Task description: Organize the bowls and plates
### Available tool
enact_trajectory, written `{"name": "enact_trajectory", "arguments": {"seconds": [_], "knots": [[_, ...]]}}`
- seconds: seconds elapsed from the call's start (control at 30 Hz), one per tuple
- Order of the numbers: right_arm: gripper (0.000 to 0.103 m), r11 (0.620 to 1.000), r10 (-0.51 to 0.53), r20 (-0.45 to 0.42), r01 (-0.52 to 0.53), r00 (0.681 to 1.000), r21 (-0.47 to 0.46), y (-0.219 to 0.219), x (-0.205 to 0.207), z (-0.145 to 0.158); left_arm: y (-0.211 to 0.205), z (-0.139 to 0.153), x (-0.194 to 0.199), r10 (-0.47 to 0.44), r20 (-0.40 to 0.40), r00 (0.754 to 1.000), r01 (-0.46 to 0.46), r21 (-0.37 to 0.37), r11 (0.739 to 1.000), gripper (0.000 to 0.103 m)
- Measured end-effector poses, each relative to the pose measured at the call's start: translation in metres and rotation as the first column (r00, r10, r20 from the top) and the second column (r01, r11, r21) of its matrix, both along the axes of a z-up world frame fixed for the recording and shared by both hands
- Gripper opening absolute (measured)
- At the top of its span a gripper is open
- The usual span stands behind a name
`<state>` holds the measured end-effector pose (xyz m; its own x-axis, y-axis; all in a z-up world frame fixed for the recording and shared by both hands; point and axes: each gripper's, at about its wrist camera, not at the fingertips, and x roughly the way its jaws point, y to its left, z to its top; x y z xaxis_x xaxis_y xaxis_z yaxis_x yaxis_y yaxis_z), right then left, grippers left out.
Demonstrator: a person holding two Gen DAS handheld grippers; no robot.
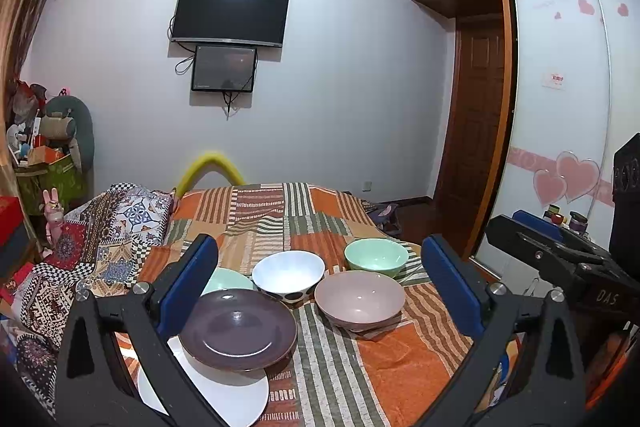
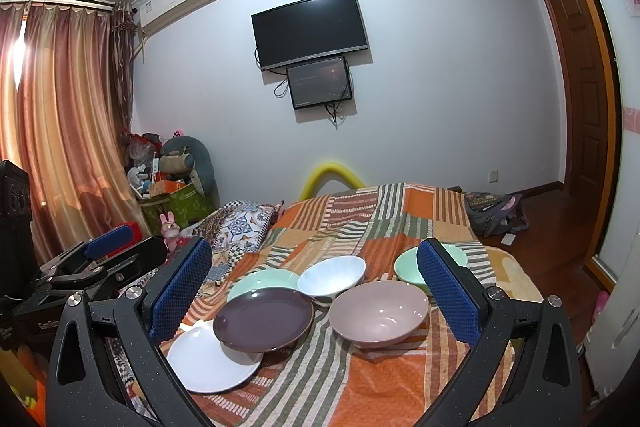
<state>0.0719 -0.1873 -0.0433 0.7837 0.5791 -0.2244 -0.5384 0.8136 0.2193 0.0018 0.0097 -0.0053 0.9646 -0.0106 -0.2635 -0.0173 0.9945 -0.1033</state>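
Plates and bowls sit loose on the striped patchwork bedspread, nothing sorted yet by the look of it.

Largest first: white plate at 7 o'clock of the group, flat on the cloth. Dark purple plate overlaps its far edge and tilts, rim resting on the white one. Mint plate lies behind at 11 o'clock, partly hidden. Pink bowl at 3 o'clock, upright and apart from the plates. White bowl with dark spots at 12, next to the purple plate; contact unclear. Mint bowl at 1 o'clock, half hidden by a finger.

Left gripper and right gripper both spread wide, holding nothing, hovering short of the dishes.

My read: start with the purple plate, its raised rim gives a pinch edge. Soft bedding will sag, so grip the rim firmly and lift straight. Stack plates on the white one, then nest the bowls.
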Motion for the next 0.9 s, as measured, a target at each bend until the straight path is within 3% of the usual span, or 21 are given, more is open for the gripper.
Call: {"name": "enact_trajectory", "arguments": {"seconds": [0.9], "knots": [[0.102, 1.0, 0.001, 0.0, -0.001, 1.0, -0.001, 0.0006, -0.0017, 0.0008, -0.0016, -0.0017, 0.0008, 0.006, -0.006, 1.0, -0.006, 0.0, 1.0, 0.103]]}}
